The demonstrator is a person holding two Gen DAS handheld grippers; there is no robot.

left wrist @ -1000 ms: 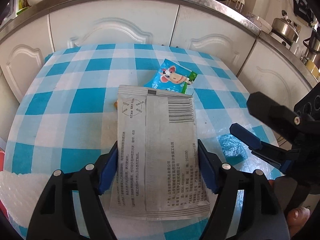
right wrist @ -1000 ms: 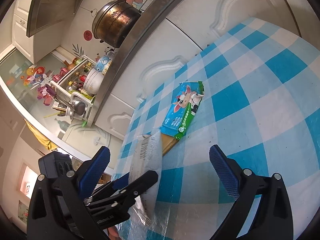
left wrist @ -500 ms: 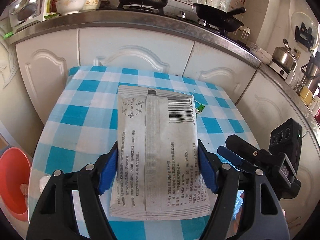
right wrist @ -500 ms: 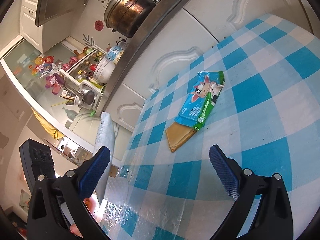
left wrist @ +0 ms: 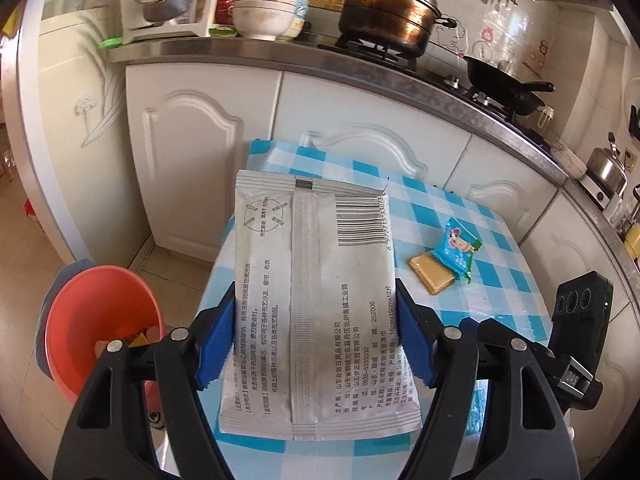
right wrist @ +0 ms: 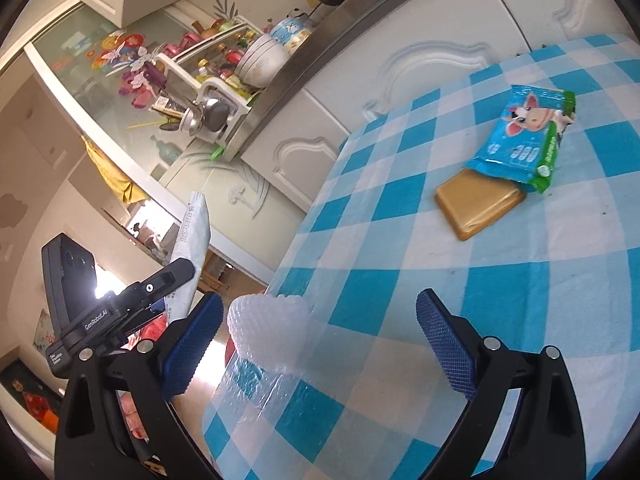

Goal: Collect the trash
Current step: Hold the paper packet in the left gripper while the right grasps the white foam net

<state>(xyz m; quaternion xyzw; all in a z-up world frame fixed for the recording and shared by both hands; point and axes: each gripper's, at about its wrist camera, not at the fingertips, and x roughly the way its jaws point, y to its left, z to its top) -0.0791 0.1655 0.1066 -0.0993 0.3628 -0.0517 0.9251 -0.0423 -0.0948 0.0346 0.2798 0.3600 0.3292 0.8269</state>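
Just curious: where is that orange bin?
In the left wrist view the orange bin sits on the floor at lower left, beside the checked table.

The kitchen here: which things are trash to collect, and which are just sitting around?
For the job:
- grey wipes packet, held in the left hand-held gripper
- blue cartoon wrapper
- gold packet
- bubble wrap
- orange bin

Just sitting around:
- steamer pot
- black wok
- bowls
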